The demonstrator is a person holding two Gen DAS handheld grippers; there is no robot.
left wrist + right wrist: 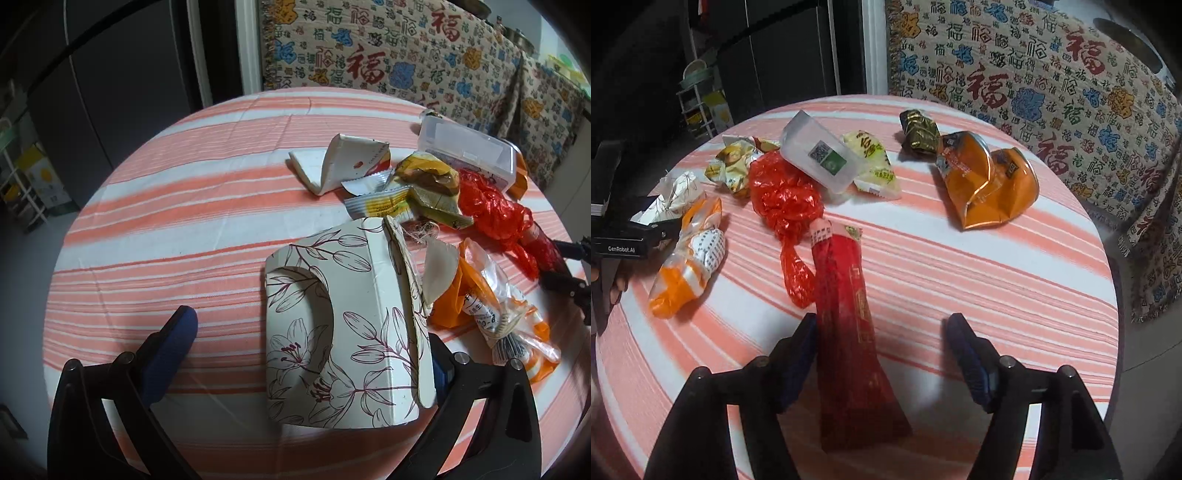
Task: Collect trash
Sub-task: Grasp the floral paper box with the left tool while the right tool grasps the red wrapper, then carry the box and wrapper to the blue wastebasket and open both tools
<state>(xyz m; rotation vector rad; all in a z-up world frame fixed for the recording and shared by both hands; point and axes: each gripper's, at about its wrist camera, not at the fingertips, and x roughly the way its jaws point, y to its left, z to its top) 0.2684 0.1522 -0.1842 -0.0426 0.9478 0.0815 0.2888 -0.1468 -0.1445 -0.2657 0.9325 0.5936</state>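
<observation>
Trash lies scattered on a round bench (184, 206) covered in an orange-and-white striped cloth. Left claw (306, 347) is spread wide, with nothing pressed between its pads; a crushed white cardboard box printed with lily flowers (332, 332) lies between its fingers, against the right finger and clear of the left one. Beyond the box: a folded white card sleeve (332, 162), yellow-green snack wrappers (424, 184), a crumpled red plastic bag (491, 210), a clear plastic lidded container (472, 151) and an orange-and-clear plastic bag (495, 306).

Right claw (882, 350) is parted, gripping nothing. A long flat red foil packet (849, 332) lies on the cloth between its fingers, just beside the left finger and well apart from the right. The packet's far end touches the red plastic bag. A crumpled orange foil pouch (990, 184) lies apart on the far right, with a dark gold-striped wrapper (919, 133) just beyond it. The left claw's black body shows at the left edge of the right wrist view.
</observation>
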